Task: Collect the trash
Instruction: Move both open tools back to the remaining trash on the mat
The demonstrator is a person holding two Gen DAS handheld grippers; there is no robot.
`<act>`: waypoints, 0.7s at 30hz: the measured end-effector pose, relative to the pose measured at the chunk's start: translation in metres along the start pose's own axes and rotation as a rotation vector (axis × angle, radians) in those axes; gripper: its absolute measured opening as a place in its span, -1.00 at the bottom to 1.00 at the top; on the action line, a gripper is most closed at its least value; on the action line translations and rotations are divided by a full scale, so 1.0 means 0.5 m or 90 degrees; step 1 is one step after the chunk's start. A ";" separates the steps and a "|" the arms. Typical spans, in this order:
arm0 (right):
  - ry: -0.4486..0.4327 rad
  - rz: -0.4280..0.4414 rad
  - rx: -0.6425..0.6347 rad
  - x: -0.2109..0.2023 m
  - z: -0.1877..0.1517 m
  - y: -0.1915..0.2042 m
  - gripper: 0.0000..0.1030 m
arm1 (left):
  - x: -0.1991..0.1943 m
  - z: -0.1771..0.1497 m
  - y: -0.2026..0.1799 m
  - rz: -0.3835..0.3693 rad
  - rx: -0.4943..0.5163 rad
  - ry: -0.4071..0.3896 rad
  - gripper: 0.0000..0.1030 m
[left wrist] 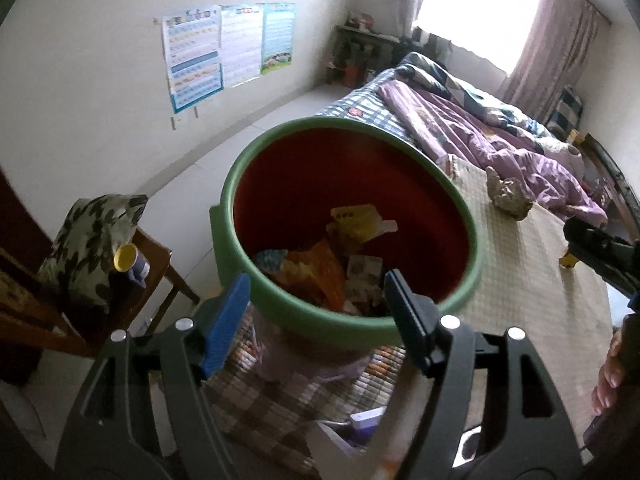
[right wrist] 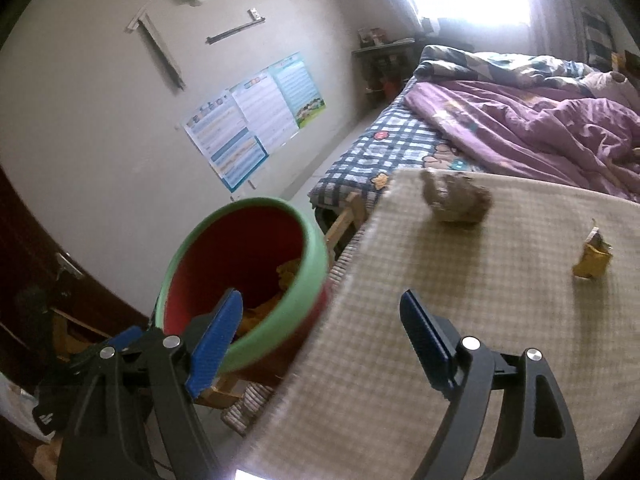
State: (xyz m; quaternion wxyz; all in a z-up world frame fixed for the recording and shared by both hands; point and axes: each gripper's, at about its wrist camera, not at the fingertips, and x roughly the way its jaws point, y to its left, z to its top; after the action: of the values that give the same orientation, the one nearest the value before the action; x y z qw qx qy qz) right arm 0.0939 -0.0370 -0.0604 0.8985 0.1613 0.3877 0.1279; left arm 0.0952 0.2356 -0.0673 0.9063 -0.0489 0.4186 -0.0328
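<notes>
Nearest, left hand-held gripper (left wrist: 318, 300) released, blue ribbed pads spread over the bin's near rim, nothing between; right hand-held gripper (right wrist: 320, 320) likewise released above the woven checked bench (right wrist: 400, 300). Round green-rimmed, red-walled bin (left wrist: 344, 322) holding crumpled orange and yellow wrappers, base hidden. Farther, at 1 o'clock, lumpy brownish wad (right wrist: 458, 200), blurred, and at 2 o'clock torn yellow packet (right wrist: 594, 258); beyond, rumpled purple quilt (right wrist: 540, 128).

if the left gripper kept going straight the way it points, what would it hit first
Probably the bin's green near rim, or the trash just inside; depth is hard to judge. The left gripper is open and empty.
</notes>
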 end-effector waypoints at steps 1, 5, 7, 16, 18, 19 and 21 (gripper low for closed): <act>-0.001 0.000 0.000 -0.010 -0.002 -0.009 0.53 | -0.010 -0.007 -0.008 0.003 -0.004 -0.003 0.30; -0.002 -0.006 -0.008 -0.050 -0.015 -0.063 0.53 | -0.055 -0.036 -0.053 0.009 -0.021 -0.016 0.30; -0.003 -0.023 -0.014 -0.070 -0.022 -0.104 0.53 | -0.074 -0.050 -0.084 0.005 -0.025 -0.024 0.30; -0.018 -0.163 0.050 -0.132 -0.024 -0.347 0.53 | -0.134 -0.058 -0.290 -0.094 0.019 -0.058 0.30; -0.016 -0.174 0.073 -0.125 -0.016 -0.390 0.53 | -0.137 -0.035 -0.338 -0.123 0.033 -0.070 0.41; -0.015 -0.174 0.083 -0.120 -0.010 -0.409 0.52 | -0.134 -0.024 -0.356 -0.135 0.037 -0.072 0.44; -0.012 -0.175 0.091 -0.107 0.001 -0.433 0.52 | -0.117 0.008 -0.401 -0.146 0.050 -0.083 0.44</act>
State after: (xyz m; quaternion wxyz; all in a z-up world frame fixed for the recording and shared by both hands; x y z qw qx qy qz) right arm 0.0813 -0.2546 -0.1090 0.8972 0.1714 0.4061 -0.0260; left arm 0.0563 0.0425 0.0028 0.9231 -0.0629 0.3488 -0.1491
